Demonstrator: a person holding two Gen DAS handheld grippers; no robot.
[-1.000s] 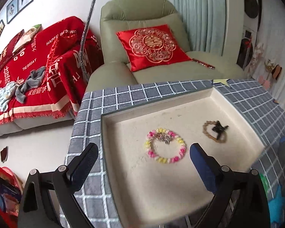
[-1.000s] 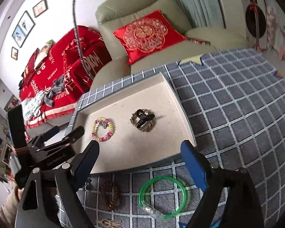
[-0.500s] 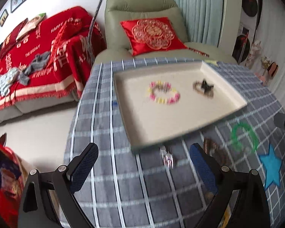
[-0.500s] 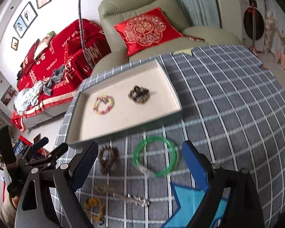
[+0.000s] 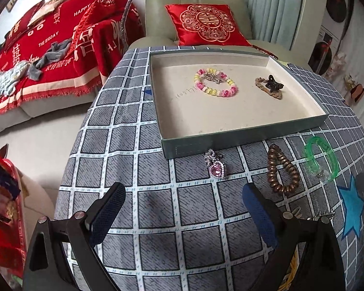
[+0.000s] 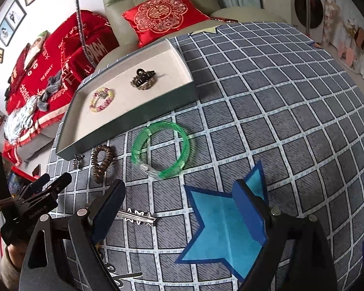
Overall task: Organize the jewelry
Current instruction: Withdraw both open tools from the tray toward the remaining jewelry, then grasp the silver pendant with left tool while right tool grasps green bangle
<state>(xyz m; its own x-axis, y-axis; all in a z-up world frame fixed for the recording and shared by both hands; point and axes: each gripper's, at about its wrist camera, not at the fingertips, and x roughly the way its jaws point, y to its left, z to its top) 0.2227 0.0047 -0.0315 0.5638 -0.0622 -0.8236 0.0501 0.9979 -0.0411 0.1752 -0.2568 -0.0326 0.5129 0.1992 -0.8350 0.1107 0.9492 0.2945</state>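
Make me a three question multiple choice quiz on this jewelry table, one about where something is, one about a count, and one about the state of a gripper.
1. Where does the green bangle lie?
A. inside the tray
B. on the checked cloth in front of the tray
C. on the red cushion

2. How many jewelry pieces lie inside the tray?
A. two
B. four
C. none

3. How does the right gripper stand?
A. shut on the bangle
B. shut on nothing
C. open and holding nothing

Answers:
1 B: the bangle rests on the checked cloth, just outside the tray's near wall.
2 A: only the pink and yellow bead bracelet and the brown braided bracelet with a dark clip are in it.
3 C: its blue pads stand wide apart with only cloth and a blue star behind them.
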